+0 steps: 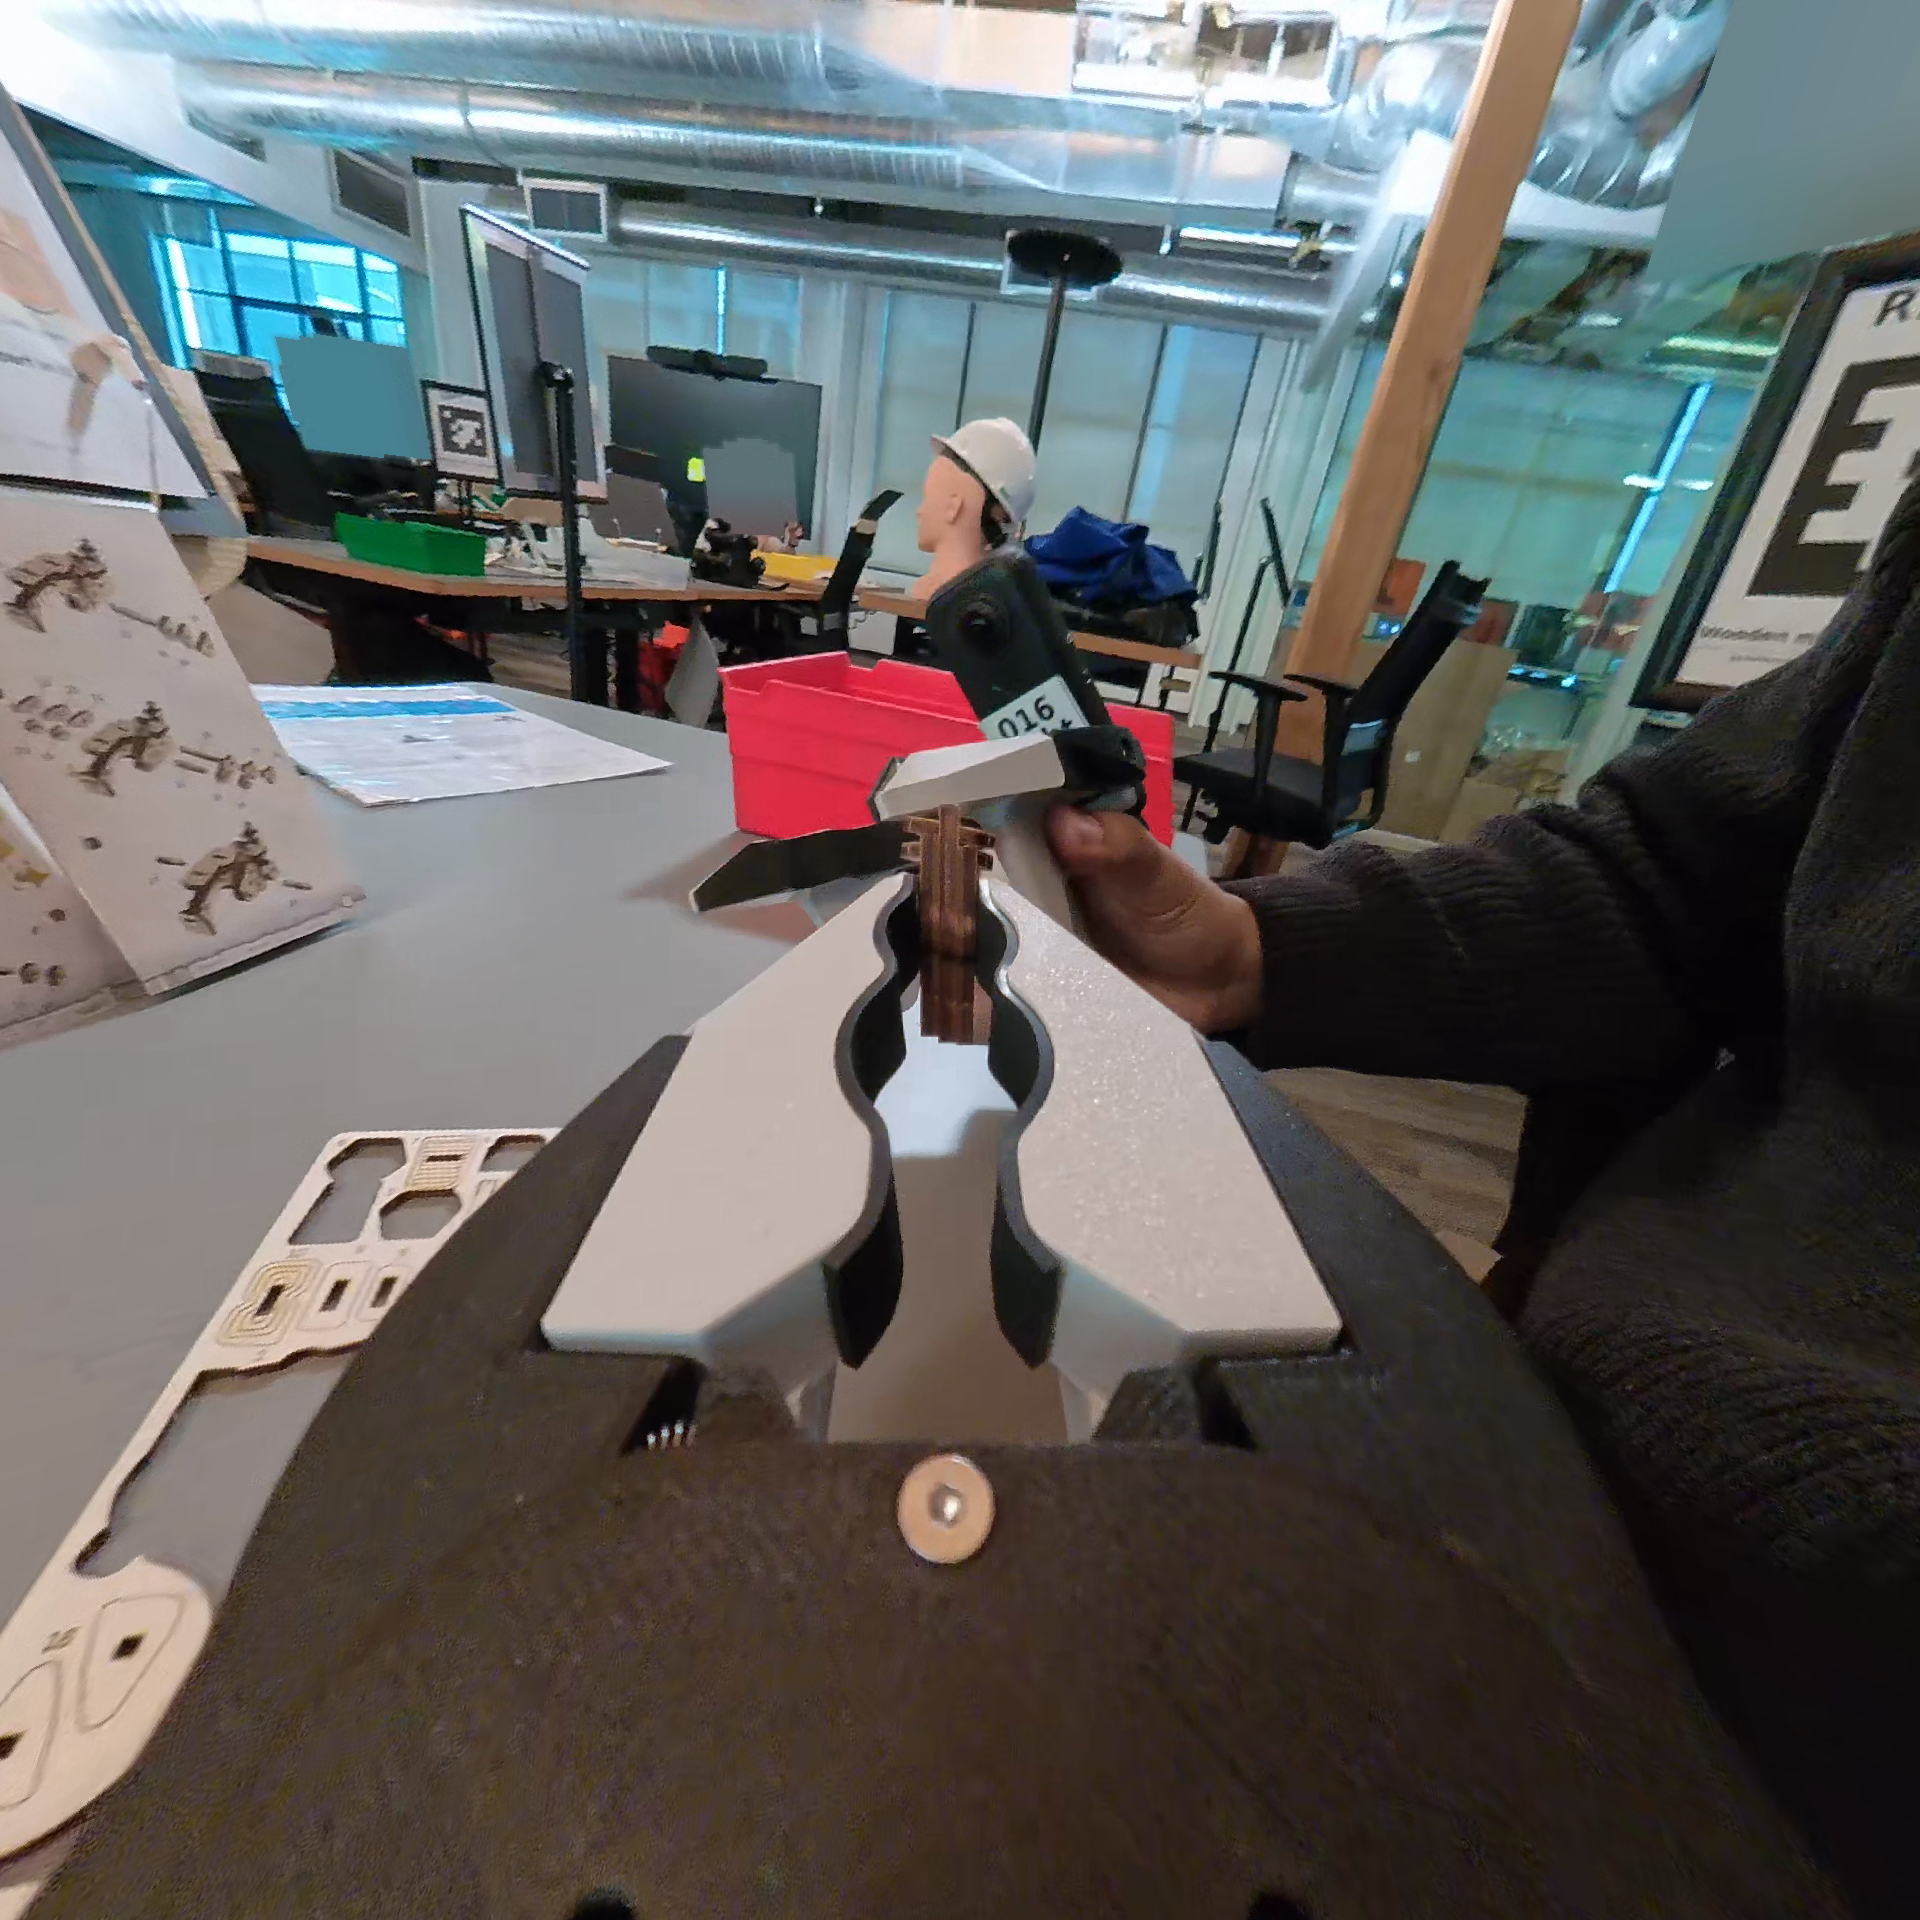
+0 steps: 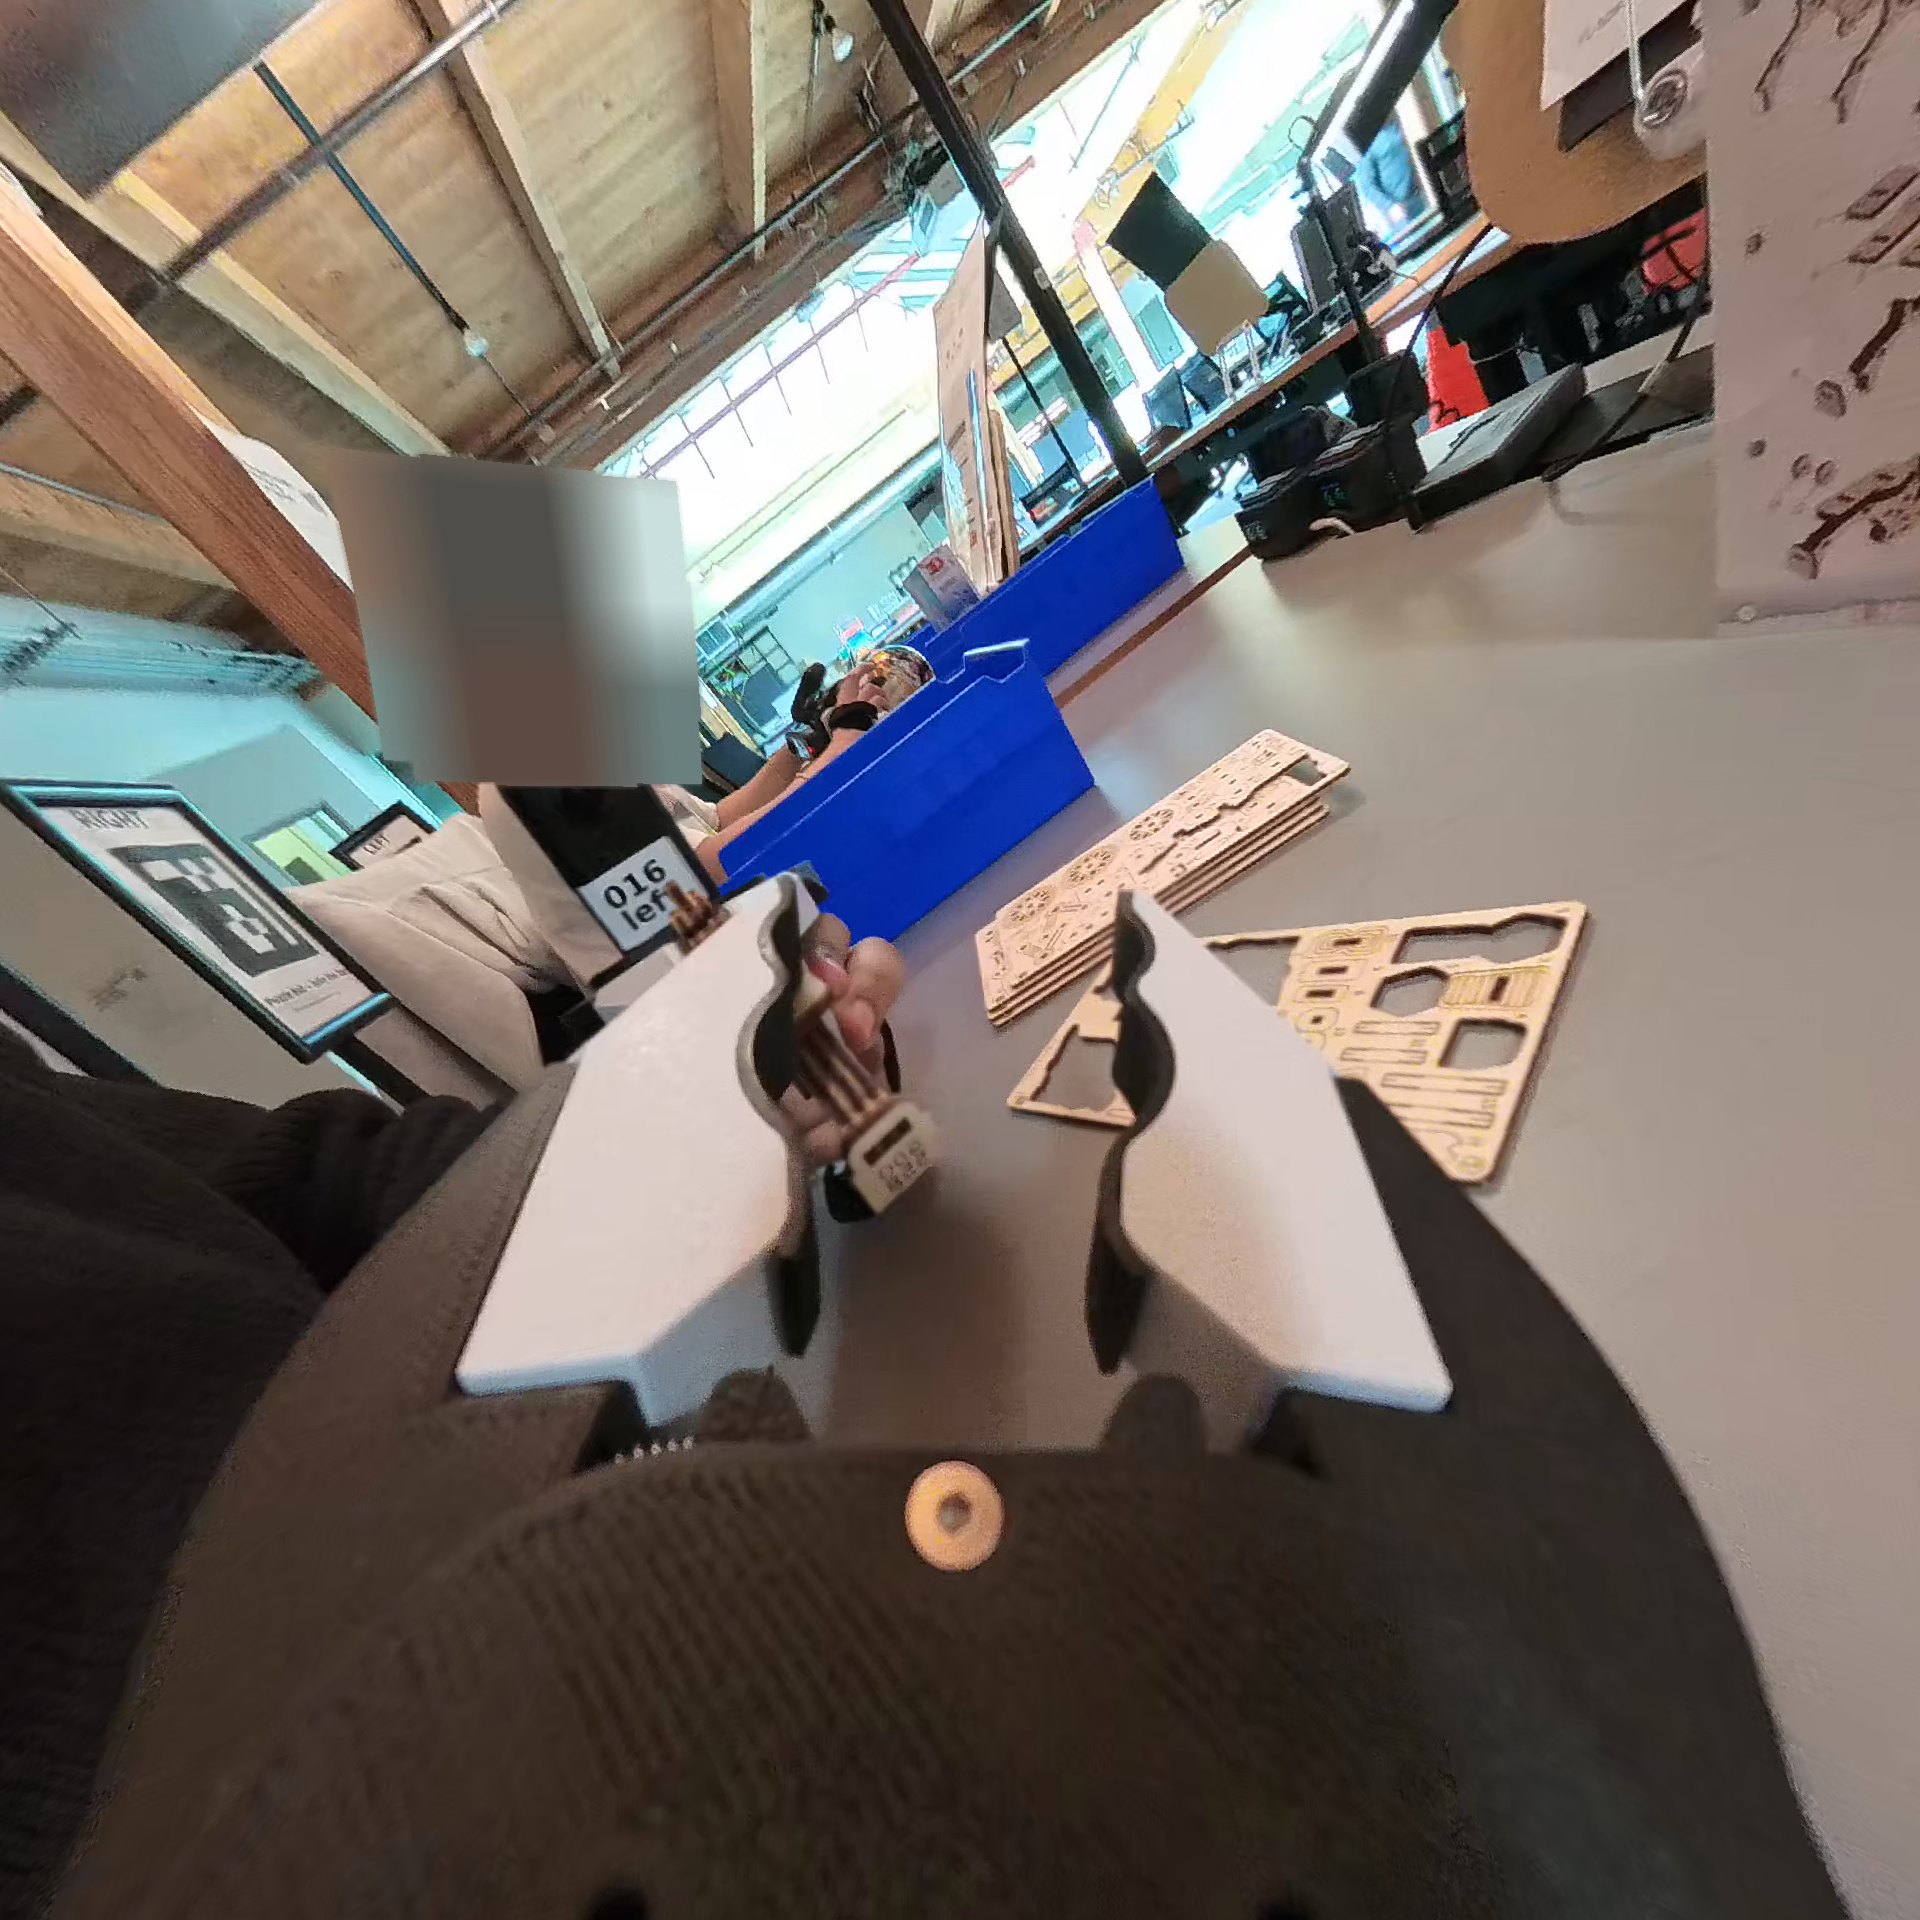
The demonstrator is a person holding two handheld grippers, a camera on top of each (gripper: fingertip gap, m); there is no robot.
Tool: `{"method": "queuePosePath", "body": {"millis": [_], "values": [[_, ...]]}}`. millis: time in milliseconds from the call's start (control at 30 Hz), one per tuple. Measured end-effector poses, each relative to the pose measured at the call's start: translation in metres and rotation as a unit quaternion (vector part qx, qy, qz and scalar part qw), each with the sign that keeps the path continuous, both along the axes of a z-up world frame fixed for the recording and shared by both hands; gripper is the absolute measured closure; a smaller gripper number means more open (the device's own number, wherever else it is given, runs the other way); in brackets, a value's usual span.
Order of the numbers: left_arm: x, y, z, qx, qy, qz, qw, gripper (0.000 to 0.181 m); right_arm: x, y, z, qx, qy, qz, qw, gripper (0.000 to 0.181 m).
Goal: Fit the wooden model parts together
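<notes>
My left gripper is shut on a layered wooden model part and holds it upright above the grey table. My right gripper is open. The same wooden part, with a small block at its near end, lies between my right fingers, close to the left finger. In the left wrist view the right gripper stands open just beyond my left fingertips, around the part's top. The left gripper's labelled body is partly hidden behind my right finger.
A stack of wooden part sheets and a punched-out sheet lie on the table; the punched-out sheet also shows in the left wrist view. Blue bins, a red bin and propped instruction pages stand around.
</notes>
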State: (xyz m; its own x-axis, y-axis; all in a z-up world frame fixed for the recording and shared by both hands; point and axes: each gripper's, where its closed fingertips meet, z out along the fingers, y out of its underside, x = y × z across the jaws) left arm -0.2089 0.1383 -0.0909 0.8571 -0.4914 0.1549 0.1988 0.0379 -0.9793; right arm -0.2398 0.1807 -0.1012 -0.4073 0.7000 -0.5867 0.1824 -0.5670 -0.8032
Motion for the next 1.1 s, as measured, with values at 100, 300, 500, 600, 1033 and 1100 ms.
{"method": "queuePosePath", "body": {"millis": [100,300,500,600,1033,1100], "values": [[0.008,0.002,0.001,0.001,-0.005,-0.016,1.000,0.174,0.009,0.003,0.001,-0.005,0.001,-0.009,1.000,0.121],[0.022,0.019,0.002,0.003,-0.008,-0.048,0.999,0.174,0.028,0.025,-0.001,-0.016,-0.001,-0.044,0.999,0.119],[0.029,0.038,0.006,0.001,-0.044,-0.081,0.996,0.174,0.056,0.059,0.000,-0.063,0.002,-0.101,0.993,0.121],[0.031,0.041,0.009,0.005,-0.045,-0.089,0.995,0.175,0.065,0.069,0.000,-0.068,0.003,-0.121,0.990,0.121],[0.017,0.044,0.007,-0.008,-0.057,-0.076,0.995,0.174,0.056,0.060,-0.018,-0.051,-0.029,-0.091,0.994,0.120],[0.012,0.044,0.008,-0.010,-0.077,-0.075,0.994,0.175,0.056,0.067,-0.020,-0.057,-0.031,-0.099,0.993,0.119]]}}
